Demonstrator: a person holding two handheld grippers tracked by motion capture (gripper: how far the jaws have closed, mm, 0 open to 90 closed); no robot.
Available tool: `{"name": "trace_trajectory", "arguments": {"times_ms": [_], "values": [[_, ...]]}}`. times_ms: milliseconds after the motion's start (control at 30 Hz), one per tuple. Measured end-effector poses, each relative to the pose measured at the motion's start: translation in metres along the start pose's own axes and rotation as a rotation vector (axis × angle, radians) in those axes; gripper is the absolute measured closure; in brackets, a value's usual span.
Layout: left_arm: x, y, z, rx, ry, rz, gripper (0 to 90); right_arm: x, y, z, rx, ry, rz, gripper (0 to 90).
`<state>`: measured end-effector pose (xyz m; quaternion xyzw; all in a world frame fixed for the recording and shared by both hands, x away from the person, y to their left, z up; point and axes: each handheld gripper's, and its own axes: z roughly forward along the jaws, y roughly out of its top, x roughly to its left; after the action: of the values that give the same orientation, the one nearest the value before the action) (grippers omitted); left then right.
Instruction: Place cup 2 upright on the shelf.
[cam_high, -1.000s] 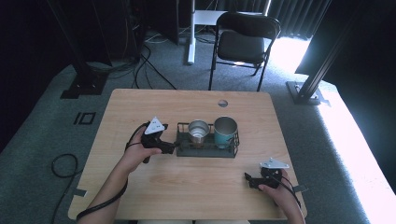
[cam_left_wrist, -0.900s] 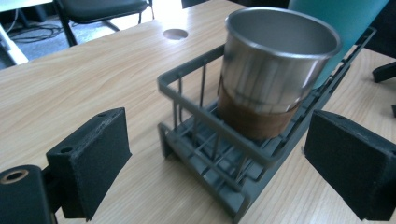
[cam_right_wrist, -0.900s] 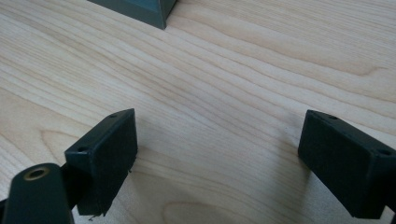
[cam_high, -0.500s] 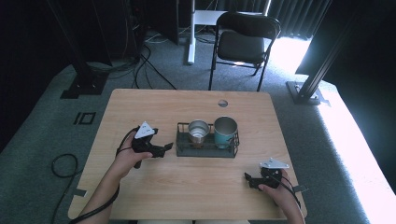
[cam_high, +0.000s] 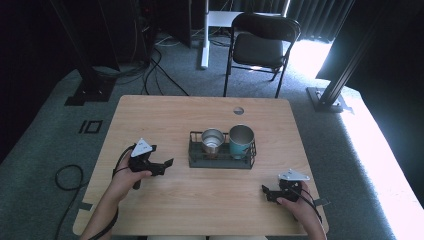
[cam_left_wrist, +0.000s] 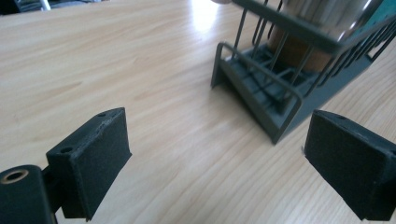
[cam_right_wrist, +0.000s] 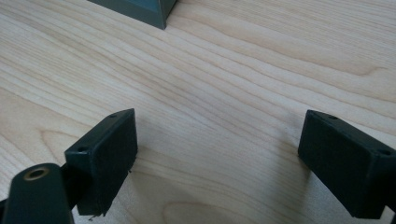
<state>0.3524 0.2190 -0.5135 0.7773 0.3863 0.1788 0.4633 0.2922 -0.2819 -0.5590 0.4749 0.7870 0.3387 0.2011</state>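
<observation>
A dark wire rack (cam_high: 220, 159) stands at the middle of the wooden table (cam_high: 165, 115). It holds a steel cup (cam_high: 212, 140) on the left and a teal cup (cam_high: 242, 139) on the right. My left gripper (cam_high: 166, 166) hovers a little left of the rack, pointing at it, apart from it. In the left gripper view its jaws (cam_left_wrist: 219, 161) stand open with only bare wood between them, and the rack's corner (cam_left_wrist: 261, 93) and the steel cup (cam_left_wrist: 317, 11) lie ahead at the right. My right gripper (cam_high: 266, 192) rests near the front right, open over bare wood (cam_right_wrist: 219, 158).
A round cable hole (cam_high: 238, 110) sits near the table's far edge. Beyond the table stand a black folding chair (cam_high: 260, 47), dark stand legs and floor cables. The rack's corner (cam_right_wrist: 140, 9) shows at the top of the right gripper view.
My left gripper has drawn back from the rack's left end, moving left, toward the person and lower. Its jaws stay open. The right gripper has not moved.
</observation>
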Motion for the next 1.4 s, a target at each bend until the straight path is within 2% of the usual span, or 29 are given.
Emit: {"name": "trace_trajectory", "arguments": {"times_ms": [100, 133, 500, 733, 833, 867, 1067, 1167, 1233, 1267, 1300, 1400], "values": [[0.003, -0.007, -0.004, 0.005, 0.02, -0.01, 7.5, 0.0, 0.0, 0.0, 0.0, 0.0, 0.0, 11.4], [0.005, -0.011, -0.007, 0.0, 0.023, -0.026, 7.5, 0.0, 0.0, 0.0, 0.0, 0.0, 0.0, 11.4], [0.014, -0.029, -0.019, 0.018, 0.075, -0.055, 7.5, 0.0, 0.0, 0.0, 0.0, 0.0, 0.0, 11.4], [0.017, -0.045, -0.027, 0.056, 0.121, -0.055, 7.5, 0.0, 0.0, 0.0, 0.0, 0.0, 0.001, 11.3], [0.019, -0.048, -0.029, 0.074, 0.126, -0.052, 7.5, 0.0, 0.0, 0.0, 0.0, 0.0, 0.001, 11.4], [0.021, -0.052, -0.031, 0.075, 0.137, -0.065, 7.5, 0.0, 0.0, 0.0, 0.0, 0.0, 0.001, 11.3], [0.023, -0.061, -0.035, 0.092, 0.162, -0.079, 7.5, 0.0, 0.0, 0.0, 0.0, 0.0, 0.0, 11.4], [0.024, -0.066, -0.038, 0.104, 0.182, -0.081, 7.5, 0.0, 0.0, 0.0, -0.001, 0.0, 0.0, 11.4], [0.025, -0.067, -0.041, 0.107, 0.199, -0.096, 7.5, 0.0, 0.0, 0.0, 0.0, 0.0, -0.001, 11.4], [0.026, -0.068, -0.044, 0.114, 0.221, -0.094, 7.5, 0.0, 0.0, 0.0, 0.0, 0.0, -0.001, 11.4], [0.026, -0.068, -0.044, 0.114, 0.221, -0.094, 7.6, 0.0, 0.0, 0.0, 0.0, 0.0, -0.001, 11.4], [0.028, -0.07, -0.048, 0.144, 0.264, -0.092, 7.5, 0.0, 0.0, 0.0, 0.0, 0.0, -0.001, 11.4]]}}
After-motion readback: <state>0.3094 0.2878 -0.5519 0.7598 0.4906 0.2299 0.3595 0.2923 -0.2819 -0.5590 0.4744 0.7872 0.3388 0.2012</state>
